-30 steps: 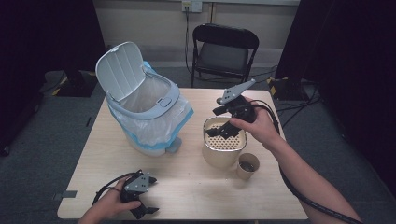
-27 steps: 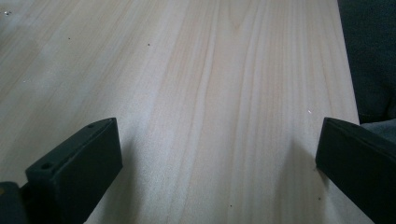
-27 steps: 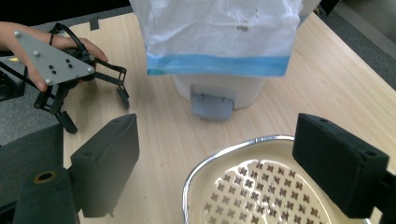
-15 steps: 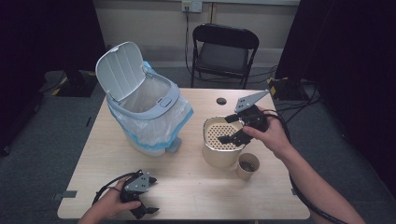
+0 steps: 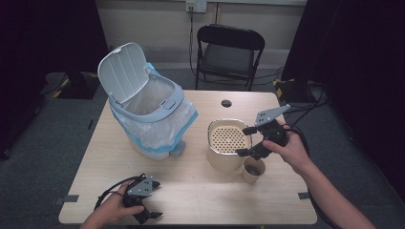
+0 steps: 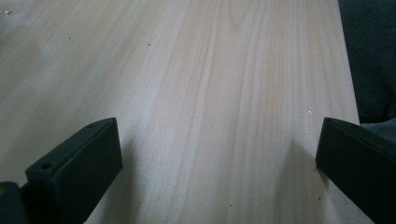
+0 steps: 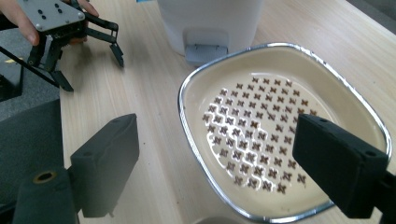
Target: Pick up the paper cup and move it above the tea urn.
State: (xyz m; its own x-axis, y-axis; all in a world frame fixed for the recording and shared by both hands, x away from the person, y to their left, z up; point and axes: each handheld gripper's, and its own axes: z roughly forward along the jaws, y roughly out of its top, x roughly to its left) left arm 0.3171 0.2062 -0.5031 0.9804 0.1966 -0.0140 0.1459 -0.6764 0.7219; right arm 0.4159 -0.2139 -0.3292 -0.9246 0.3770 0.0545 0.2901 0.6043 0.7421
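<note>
Now the right gripper point(image 5: 250, 141), fingers apart, is hovering beside the rigid, likely breakable cream perforated-top container with chrome rim point(image 5: 229, 143) mid-table; gripping its rim looks safest. Left gripper's point(image 5: 149, 215) fingers are spread, empty.

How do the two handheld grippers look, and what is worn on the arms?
Both the left gripper and the right gripper are black, with two flat, blocky jaws, a grey three-cornered plate on top and a black trailing cable. Both forearms appear bare, without sleeves.

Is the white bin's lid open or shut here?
Open: the bin lid stands tilted back, exposing the bag-lined inside.
</note>
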